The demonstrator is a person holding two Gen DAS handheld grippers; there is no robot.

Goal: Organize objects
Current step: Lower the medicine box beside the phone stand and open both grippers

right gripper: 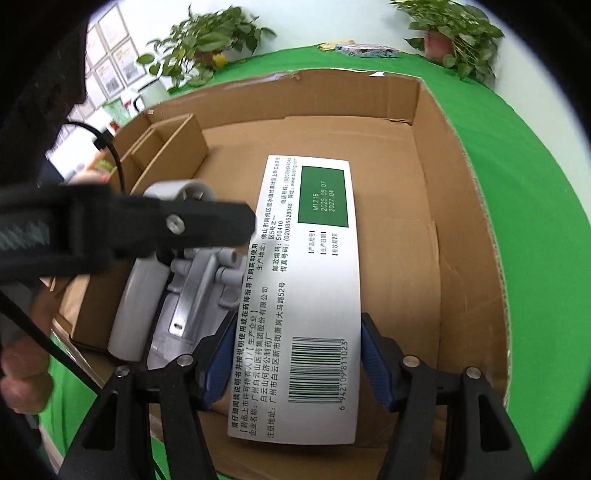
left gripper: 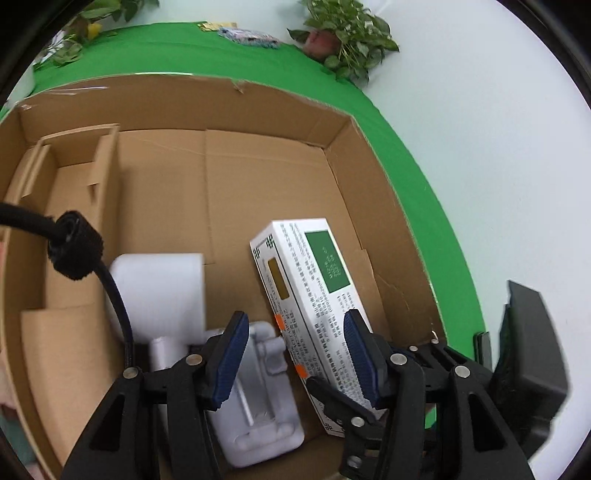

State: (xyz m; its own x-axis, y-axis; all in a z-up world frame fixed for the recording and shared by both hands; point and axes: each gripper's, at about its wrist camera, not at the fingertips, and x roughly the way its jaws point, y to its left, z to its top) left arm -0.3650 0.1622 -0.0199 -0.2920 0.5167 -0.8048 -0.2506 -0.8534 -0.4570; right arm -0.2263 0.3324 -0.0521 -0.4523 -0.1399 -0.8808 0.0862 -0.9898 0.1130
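Near end of white medicine box [right gripper: 295, 295] runs behind right gripper [right gripper: 297, 363], below 6 o'clock. In left wrist view same box's lower end hidden behind left gripper [left gripper: 295, 354]. Grey caster wheel [right gripper: 166, 280] partly covered by black gripper body crossing from 9 o'clock. White foam roll [left gripper: 159, 291] motion-blurred. Small packets [left gripper: 247, 35] at 12 o'clock on green cloth [left gripper: 424, 206] too small to identify.
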